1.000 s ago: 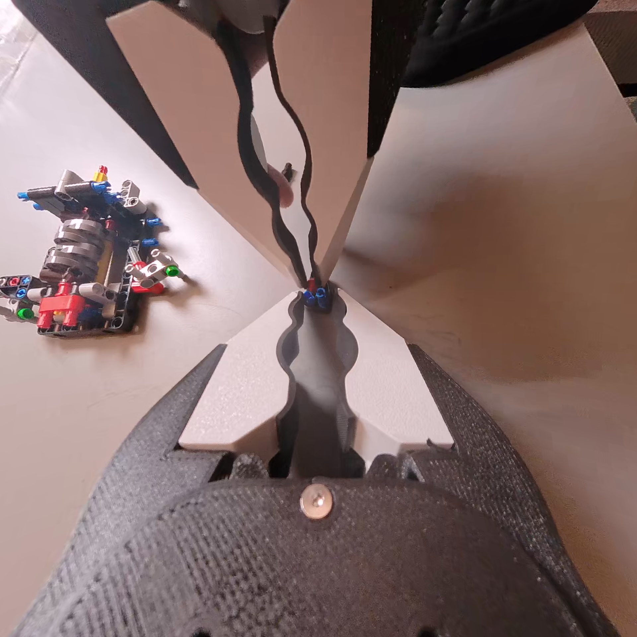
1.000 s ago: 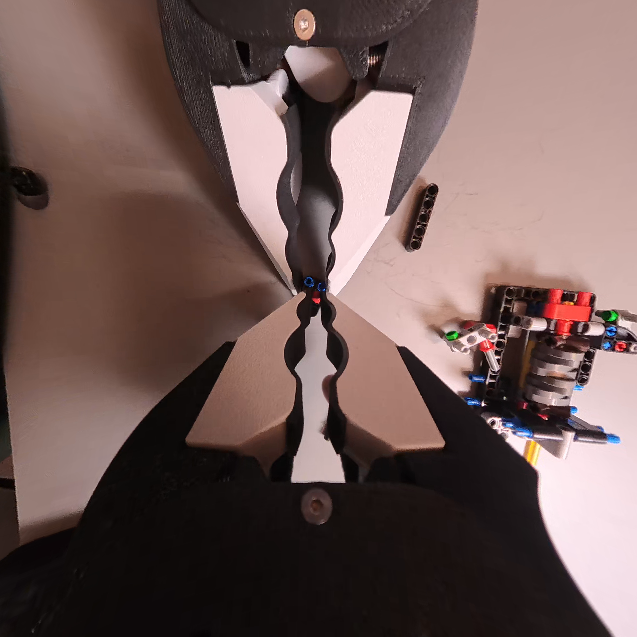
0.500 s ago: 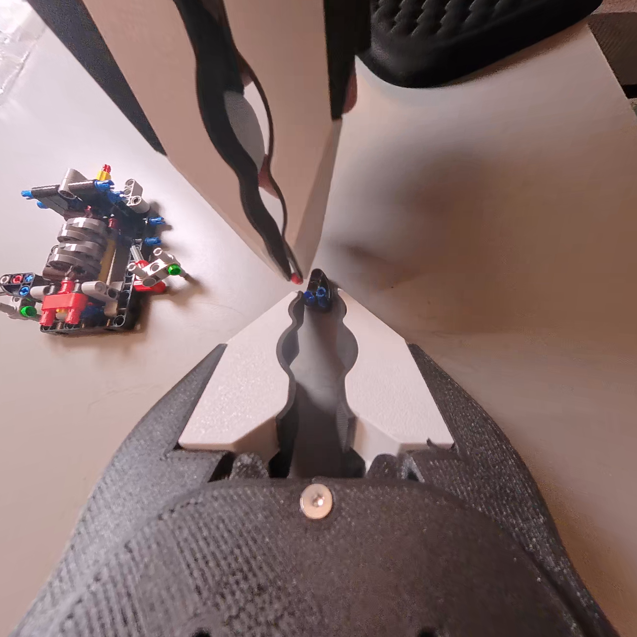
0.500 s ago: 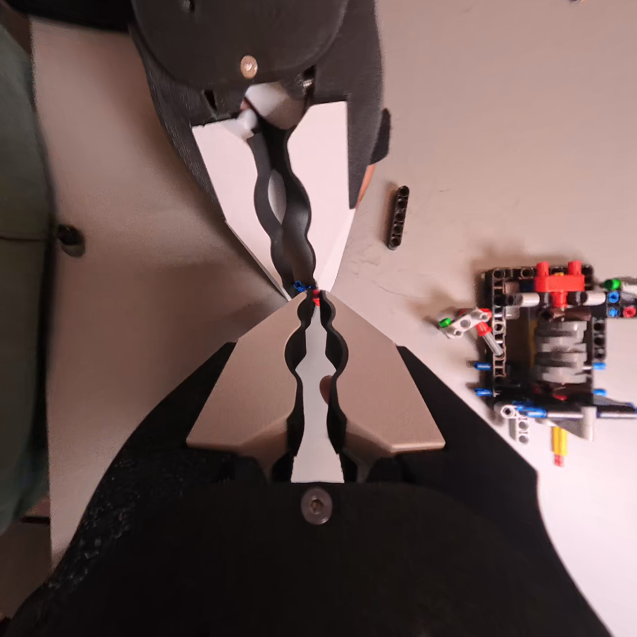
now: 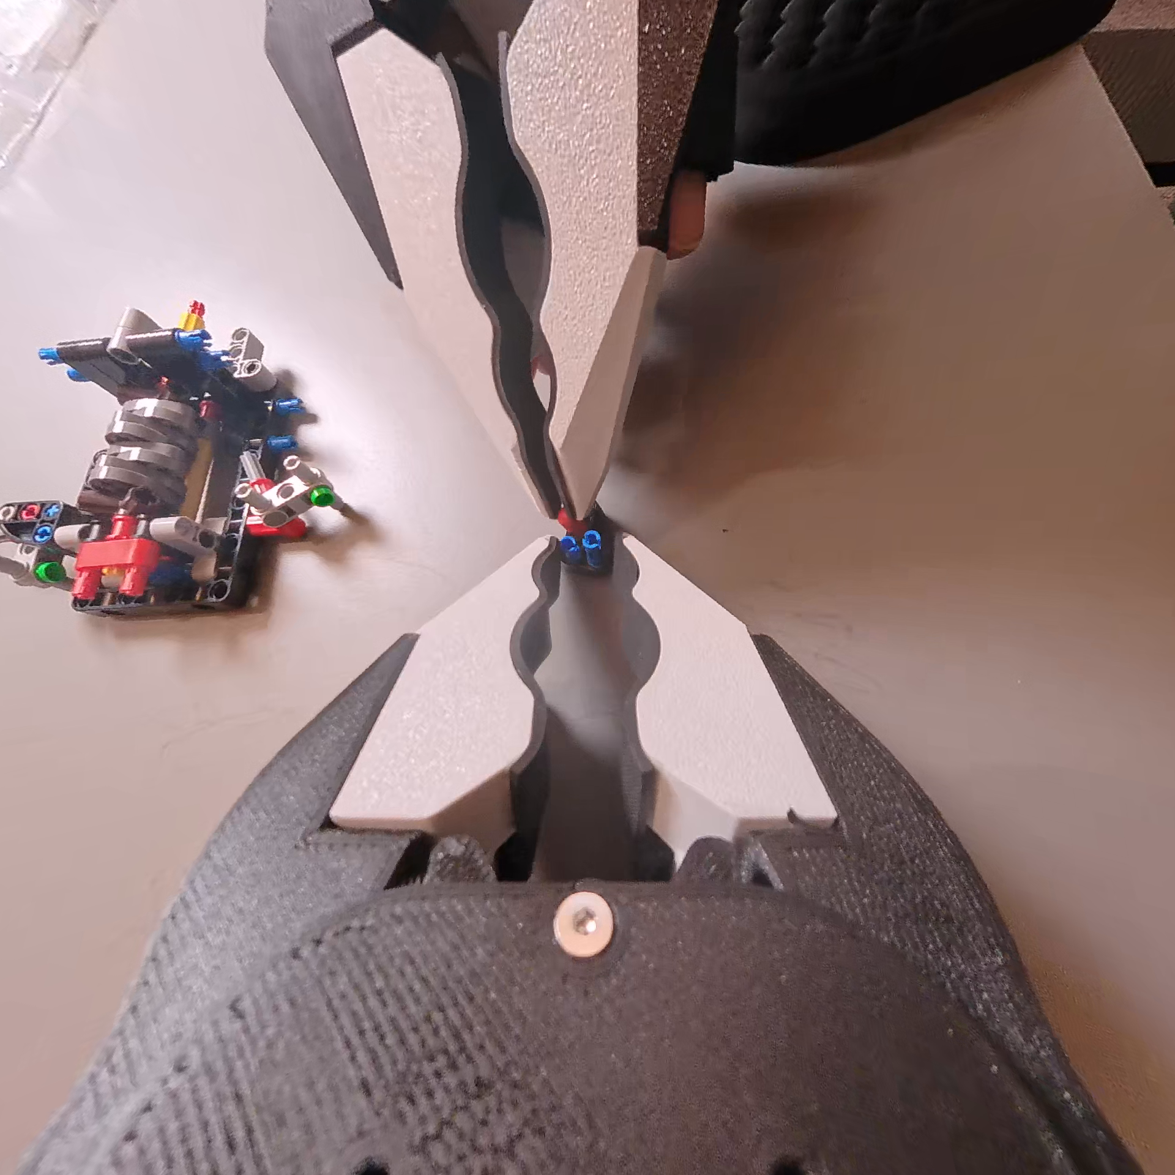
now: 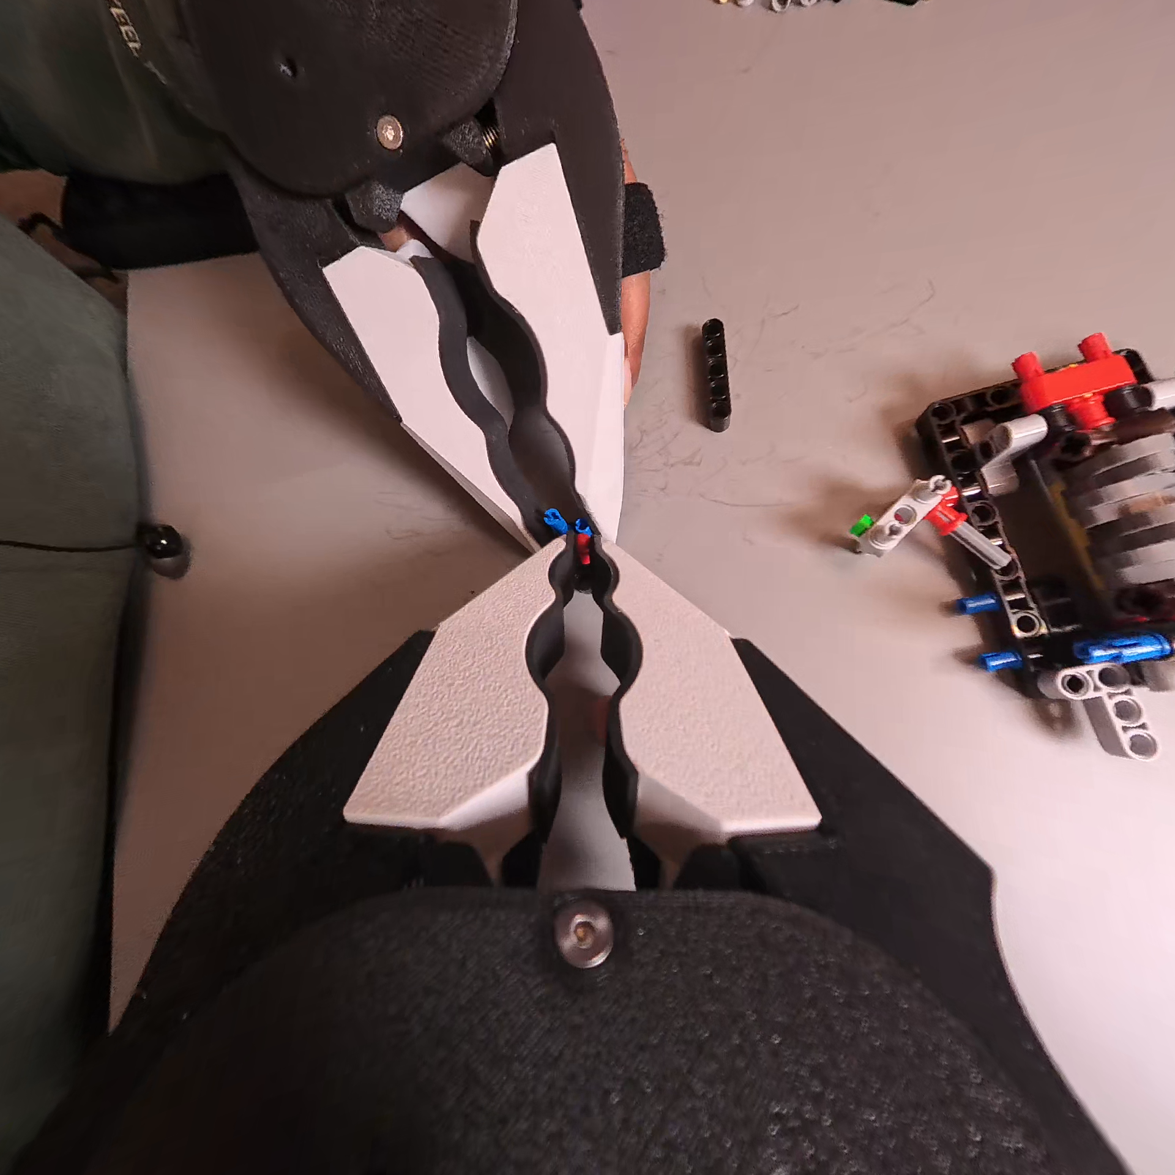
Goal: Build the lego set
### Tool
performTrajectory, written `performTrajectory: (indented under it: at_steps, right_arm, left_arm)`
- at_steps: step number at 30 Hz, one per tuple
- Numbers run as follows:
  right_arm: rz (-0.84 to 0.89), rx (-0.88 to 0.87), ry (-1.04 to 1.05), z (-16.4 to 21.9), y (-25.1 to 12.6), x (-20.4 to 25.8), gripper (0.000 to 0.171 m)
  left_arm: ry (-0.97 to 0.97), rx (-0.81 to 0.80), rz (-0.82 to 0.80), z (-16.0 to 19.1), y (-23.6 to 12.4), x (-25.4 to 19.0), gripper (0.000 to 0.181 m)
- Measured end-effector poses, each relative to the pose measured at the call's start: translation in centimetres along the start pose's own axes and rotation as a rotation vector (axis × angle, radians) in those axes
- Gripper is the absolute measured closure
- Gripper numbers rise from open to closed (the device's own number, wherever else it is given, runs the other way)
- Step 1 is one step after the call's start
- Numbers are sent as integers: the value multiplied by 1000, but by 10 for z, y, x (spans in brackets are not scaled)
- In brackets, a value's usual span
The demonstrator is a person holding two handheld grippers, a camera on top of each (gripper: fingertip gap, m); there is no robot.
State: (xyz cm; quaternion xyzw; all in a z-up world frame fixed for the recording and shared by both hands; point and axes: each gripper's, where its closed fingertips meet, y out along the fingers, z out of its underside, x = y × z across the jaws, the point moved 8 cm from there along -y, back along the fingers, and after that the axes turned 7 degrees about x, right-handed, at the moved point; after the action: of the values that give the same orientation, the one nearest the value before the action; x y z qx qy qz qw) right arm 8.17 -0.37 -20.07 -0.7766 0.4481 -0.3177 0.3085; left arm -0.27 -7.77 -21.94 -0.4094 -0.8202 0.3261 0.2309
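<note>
Right tool (image 6: 584, 552) back tip-to-tip, clamping red pin (image 5: 570, 520), left tool (image 5: 582, 554) clamping blue-pinned piece (image 5: 582, 548), pale scuffed tabletop (image 6: 826, 210).

A pale beige table (image 6: 890, 191) bears a partly built lego model (image 6: 1068, 528) with a black frame, grey discs and red block, lying right of the right claw's tips. A loose black beam (image 6: 715, 375) lies between model and claws.

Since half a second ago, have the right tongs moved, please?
Yes: in the left wrist view, the right tongs shifted right, away from the lego assembly.
</note>
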Motion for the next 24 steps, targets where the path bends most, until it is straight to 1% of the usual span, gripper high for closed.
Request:
performTrajectory:
  at_steps: [9,16,20,24]
  right_arm:
    - [87,13,-67,3,-2,5,170]
    - [117,118,-191,-10,2,10,170]
    - [120,131,-201,-10,1,10,170]
    - [117,104,-178,-7,-1,10,170]
  left_arm:
    - [-8,1,5,0,0,0,167]
    - [-8,0,-5,0,0,-1,167]
    - [-11,-2,-4,0,0,0,167]
    - [-11,-2,-5,0,0,0,167]
